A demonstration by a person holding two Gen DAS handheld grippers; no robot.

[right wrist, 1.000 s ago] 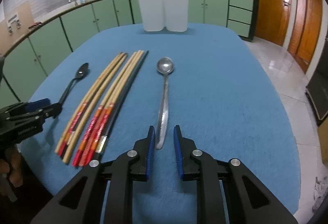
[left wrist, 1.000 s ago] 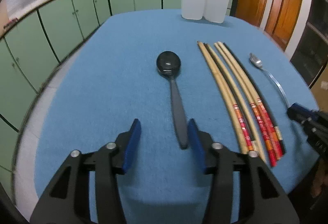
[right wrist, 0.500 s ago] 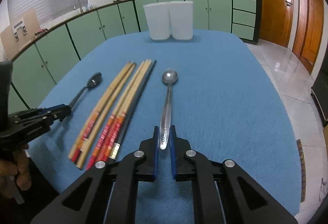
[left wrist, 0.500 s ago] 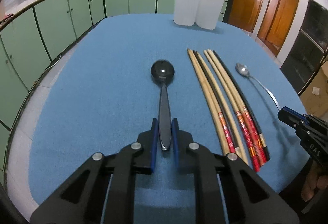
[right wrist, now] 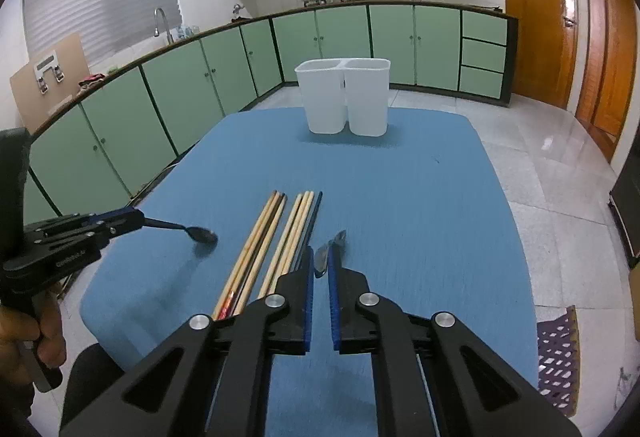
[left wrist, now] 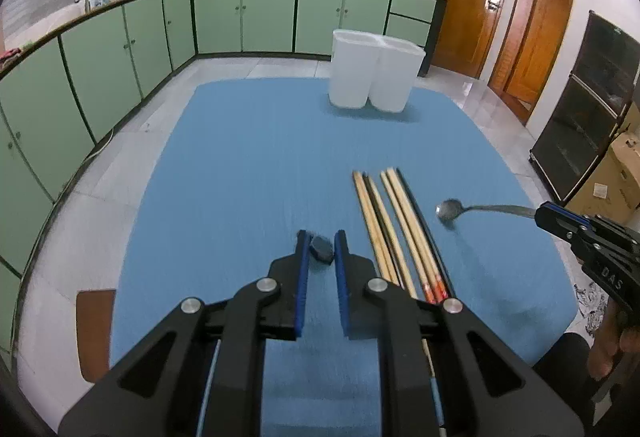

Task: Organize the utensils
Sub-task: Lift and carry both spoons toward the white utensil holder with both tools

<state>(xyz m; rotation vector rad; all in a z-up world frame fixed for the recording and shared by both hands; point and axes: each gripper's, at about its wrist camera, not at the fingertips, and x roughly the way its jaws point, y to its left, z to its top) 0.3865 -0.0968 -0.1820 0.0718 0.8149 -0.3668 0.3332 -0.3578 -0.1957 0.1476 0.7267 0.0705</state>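
In the left wrist view my left gripper (left wrist: 321,237) is shut on a black spoon (left wrist: 323,252), seen end-on between the blue pads and lifted off the blue table (left wrist: 248,157). My right gripper (right wrist: 320,257) is shut on a metal spoon (right wrist: 322,264), also held in the air. Each view shows the other hand's tool: the metal spoon (left wrist: 450,209) in the right gripper (left wrist: 538,215), and the black spoon (right wrist: 204,235) in the left gripper (right wrist: 138,219). Several chopsticks (left wrist: 396,229) (right wrist: 276,241) lie side by side on the table. Two white containers (left wrist: 374,75) (right wrist: 344,99) stand upright at the far end.
Green cabinets (right wrist: 180,85) line the walls beyond the table. A brown seat (left wrist: 94,325) sits off the table's near left corner, and a purple patterned stool (right wrist: 558,345) off its near right. A cardboard box (left wrist: 612,177) stands on the floor at right.
Both grippers closed on their spoon handles and rose, lifting the black spoon and the metal spoon off the table. The chopsticks stayed put.
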